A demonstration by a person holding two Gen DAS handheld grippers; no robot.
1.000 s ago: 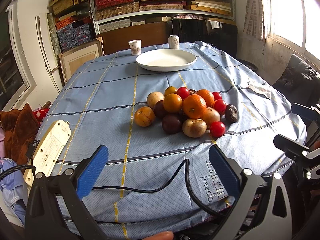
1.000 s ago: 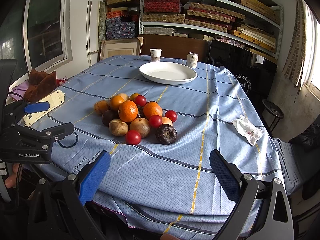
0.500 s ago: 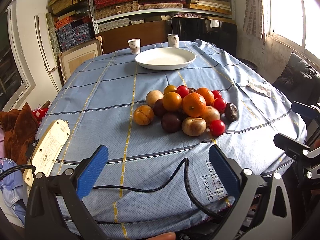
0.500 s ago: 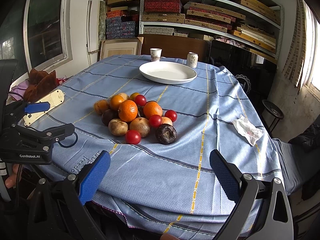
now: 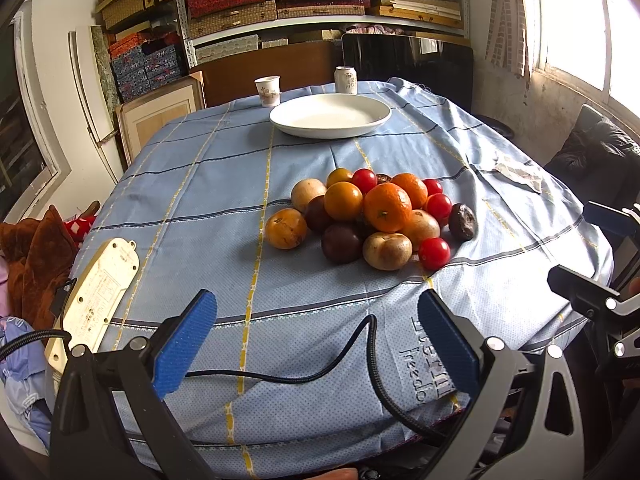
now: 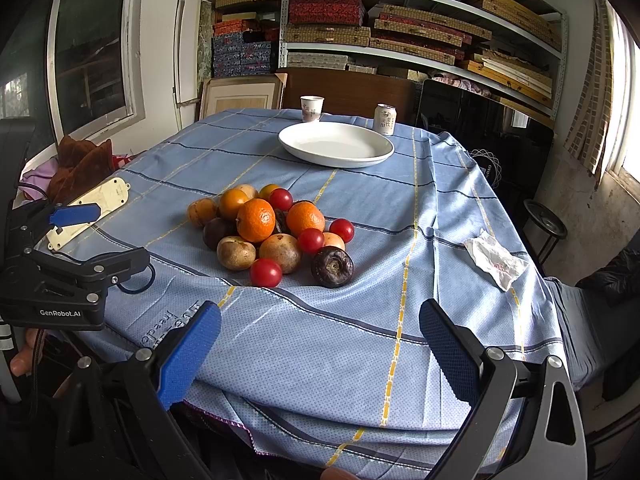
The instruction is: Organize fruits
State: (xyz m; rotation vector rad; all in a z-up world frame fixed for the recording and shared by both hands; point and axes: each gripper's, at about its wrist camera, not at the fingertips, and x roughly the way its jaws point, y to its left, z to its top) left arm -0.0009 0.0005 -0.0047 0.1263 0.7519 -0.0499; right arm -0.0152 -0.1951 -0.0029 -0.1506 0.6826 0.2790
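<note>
A pile of fruit lies mid-table on the blue cloth: oranges, red tomatoes, brown and dark purple fruits. It also shows in the right wrist view. A dark fruit sits at the pile's right edge. An empty white plate stands beyond the pile, also in the right wrist view. My left gripper is open and empty at the near table edge. My right gripper is open and empty, short of the pile.
A paper cup and a can stand behind the plate. A white power strip with a black cable lies near left. A crumpled paper lies at the right. Shelves of boxes fill the back wall.
Both views have barely shifted. The fruit and both grippers stay as they were.
</note>
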